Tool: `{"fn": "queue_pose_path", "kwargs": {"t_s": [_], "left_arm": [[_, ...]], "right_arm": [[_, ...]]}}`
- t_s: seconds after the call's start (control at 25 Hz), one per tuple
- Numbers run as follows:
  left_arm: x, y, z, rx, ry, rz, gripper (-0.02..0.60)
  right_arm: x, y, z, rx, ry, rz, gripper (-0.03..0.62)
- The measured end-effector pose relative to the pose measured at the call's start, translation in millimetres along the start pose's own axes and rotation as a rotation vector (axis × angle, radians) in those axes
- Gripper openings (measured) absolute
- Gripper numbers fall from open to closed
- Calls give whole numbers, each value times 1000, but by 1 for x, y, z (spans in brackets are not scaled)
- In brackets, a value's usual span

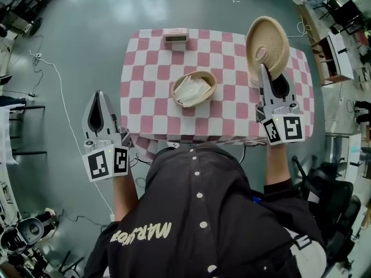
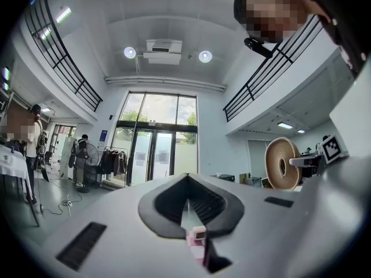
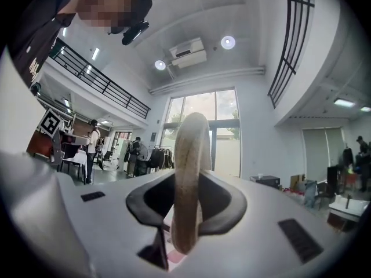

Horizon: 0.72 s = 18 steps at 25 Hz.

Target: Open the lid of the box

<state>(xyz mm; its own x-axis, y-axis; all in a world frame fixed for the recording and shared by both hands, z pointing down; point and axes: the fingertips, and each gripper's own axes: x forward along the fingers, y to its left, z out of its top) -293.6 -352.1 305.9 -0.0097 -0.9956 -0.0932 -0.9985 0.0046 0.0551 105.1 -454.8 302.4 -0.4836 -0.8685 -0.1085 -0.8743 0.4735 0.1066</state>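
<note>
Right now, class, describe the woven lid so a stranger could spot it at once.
Find the table covered in pink checks. At its far right corner, the right gripper holds a woven lid by the rim in its jaws. Unlike the basket in the middle, lying flat, it stands on edge.

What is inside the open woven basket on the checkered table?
A crumpled white cloth or paper fills the basket. Anything beneath it, and the basket's bottom, is covered.

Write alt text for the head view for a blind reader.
The right tool grips a woven lid by its rim, held on edge over a pink checked table. The open box sits mid-table; the left tool, shut and empty, hangs left of it.
</note>
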Motion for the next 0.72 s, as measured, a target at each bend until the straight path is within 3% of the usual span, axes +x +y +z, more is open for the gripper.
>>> {"fn": "queue_pose_path", "kwargs": {"t_s": [0.36,0.72], "left_arm": [[2,23,10,32,-17,45,11],[-1,25,9,35,-10,54,11]], "right_arm": [[-24,-30,27,-3,-51,-109,97],[-36,-43,12,15,-19,-157,89]]}}
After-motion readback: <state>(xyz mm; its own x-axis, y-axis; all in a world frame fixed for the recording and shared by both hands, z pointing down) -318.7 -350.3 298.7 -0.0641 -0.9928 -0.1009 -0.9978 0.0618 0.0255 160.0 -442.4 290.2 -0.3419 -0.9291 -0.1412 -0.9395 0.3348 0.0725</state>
